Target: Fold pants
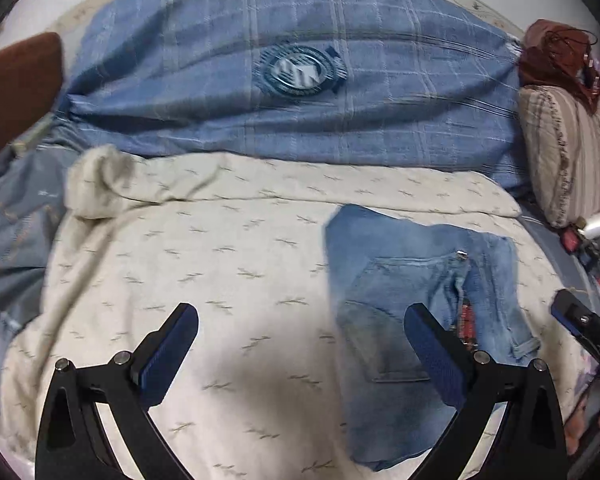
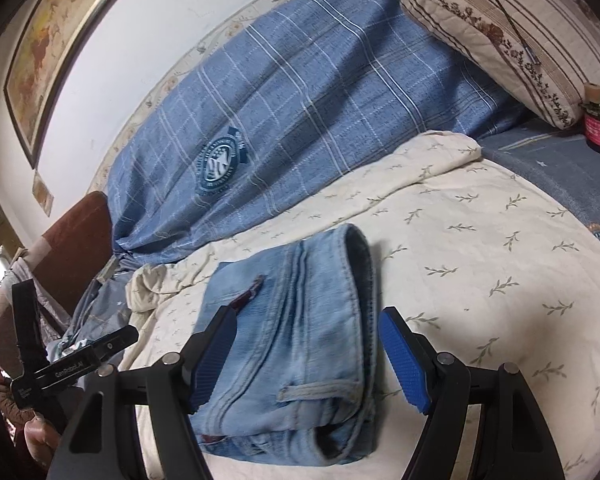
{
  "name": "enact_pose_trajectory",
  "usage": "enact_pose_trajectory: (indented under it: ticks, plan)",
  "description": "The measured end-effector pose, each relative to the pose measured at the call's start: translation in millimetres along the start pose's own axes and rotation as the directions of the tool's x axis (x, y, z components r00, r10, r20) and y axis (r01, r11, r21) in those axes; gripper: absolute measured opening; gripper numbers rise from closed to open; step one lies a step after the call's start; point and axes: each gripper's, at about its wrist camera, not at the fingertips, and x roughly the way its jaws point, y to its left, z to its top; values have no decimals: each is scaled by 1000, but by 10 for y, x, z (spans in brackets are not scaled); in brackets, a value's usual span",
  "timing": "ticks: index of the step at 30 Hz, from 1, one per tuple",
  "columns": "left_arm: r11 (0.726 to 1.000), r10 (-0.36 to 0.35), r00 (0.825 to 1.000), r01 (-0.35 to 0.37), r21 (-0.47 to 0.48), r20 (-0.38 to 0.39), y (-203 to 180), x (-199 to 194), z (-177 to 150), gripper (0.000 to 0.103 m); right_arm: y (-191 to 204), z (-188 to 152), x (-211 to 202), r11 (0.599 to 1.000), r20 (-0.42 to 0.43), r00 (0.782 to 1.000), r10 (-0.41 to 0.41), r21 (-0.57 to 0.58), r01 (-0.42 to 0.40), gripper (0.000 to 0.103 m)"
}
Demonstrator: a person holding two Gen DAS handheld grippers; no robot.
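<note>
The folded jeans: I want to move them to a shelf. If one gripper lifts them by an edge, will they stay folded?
Probably not. The folded jeans are soft denim in loose stacked layers, so they would likely sag and unfold. They look thick, so fairly heavy. On the cream bedspread they would probably drag, not slide.

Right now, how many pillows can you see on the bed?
1: a striped pillow with a flower border, at the far right end of the bed, beside the blue checked blanket. More may be hidden under that blanket.

"GenRobot.AI" printed on left tool (image 2: 76, 368); round crest (image 2: 219, 168) lettering on blue bedding illegible.
</note>
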Motion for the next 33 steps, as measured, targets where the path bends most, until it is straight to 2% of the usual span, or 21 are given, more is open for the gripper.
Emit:
enact_pose_trajectory:
  ticks: [4, 6, 9, 11, 16, 20, 33]
  plan:
    - [994, -90, 995, 92, 58, -32, -96, 230, -28, 103, -65, 32, 96, 1000, -24, 1000, -3, 18, 3, 77]
    - [984, -154, 987, 158, 85, -44, -134, 332, -44, 103, -118, 72, 169, 999, -57, 998, 32, 43, -30, 77]
    - [975, -190, 981, 194, 105, -48, -155, 450, -71, 103, -269, 97, 309, 989, -132, 986, 105, 119, -90, 77]
    - [971, -211, 976, 216, 102, -52, -129, 535, -97, 103, -356, 101, 397, 985, -167, 980, 110, 150, -85, 77]
    - [975, -201, 978, 205, 88, -53, -37, 629, -79, 103, -339, 105, 511, 994, -180, 982, 50, 102, -32, 77]
    - [980, -172, 985, 174, 93, -31, 1, 590, -23, 103, -233, 92, 536, 997, -160, 987, 35, 77, -23, 77]
    - [979, -165, 986, 164, 120, 0, 6, 520, -5, 103, -57, 75, 580, 999, -144, 989, 24, 32, -19, 77]
